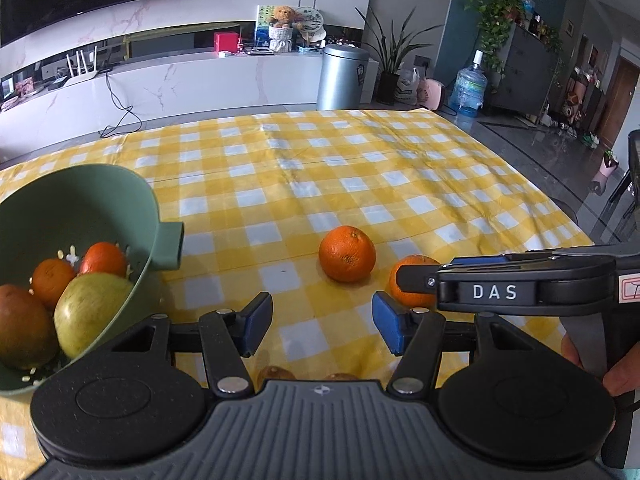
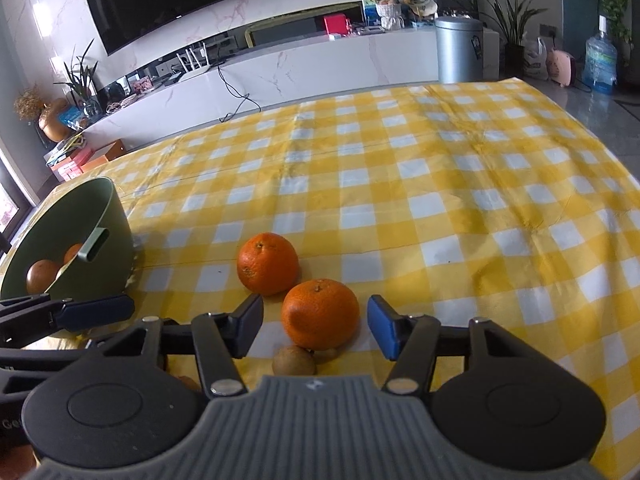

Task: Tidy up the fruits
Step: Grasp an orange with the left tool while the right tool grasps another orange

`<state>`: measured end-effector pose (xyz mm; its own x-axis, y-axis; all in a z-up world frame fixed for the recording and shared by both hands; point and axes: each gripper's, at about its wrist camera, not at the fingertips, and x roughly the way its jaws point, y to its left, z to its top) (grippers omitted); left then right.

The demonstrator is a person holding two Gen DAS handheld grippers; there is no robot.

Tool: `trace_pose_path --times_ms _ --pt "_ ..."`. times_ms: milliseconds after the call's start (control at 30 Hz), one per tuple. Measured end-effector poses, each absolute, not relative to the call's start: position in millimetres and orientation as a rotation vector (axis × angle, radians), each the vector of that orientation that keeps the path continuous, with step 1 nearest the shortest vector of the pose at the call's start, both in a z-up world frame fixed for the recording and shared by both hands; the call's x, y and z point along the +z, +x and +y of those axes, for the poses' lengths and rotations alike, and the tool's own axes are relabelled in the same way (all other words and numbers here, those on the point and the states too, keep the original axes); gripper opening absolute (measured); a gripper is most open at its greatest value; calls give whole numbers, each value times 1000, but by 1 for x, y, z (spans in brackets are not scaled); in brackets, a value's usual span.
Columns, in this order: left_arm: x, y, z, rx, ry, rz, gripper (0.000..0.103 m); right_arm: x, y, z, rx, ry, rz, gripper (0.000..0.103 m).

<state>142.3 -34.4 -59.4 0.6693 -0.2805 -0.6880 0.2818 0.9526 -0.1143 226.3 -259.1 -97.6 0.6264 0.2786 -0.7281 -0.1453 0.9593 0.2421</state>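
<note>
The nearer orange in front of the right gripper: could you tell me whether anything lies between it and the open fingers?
Nothing visible does. The nearer orange sits between the right gripper's open pads, untouched; a kiwi lies just behind it, toward the camera.

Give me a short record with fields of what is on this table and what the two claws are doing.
surface: yellow-and-white checked tablecloth
container: green plastic colander bowl, holding oranges and a green-yellow apple
loose fruit: near orange, far orange, small brown kiwi
right claw: open, pads either side of the near orange, not pressing
left claw: open, nothing between its pads
</note>
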Motion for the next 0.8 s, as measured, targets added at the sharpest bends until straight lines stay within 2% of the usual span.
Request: trace_pose_path --times_ms 233,800 --pt "-63 155 -42 -345 28 781 68 -109 241 -261 235 209 913 45" --pt "-81 198 -73 -367 98 808 68 -109 244 -296 103 375 881 44"
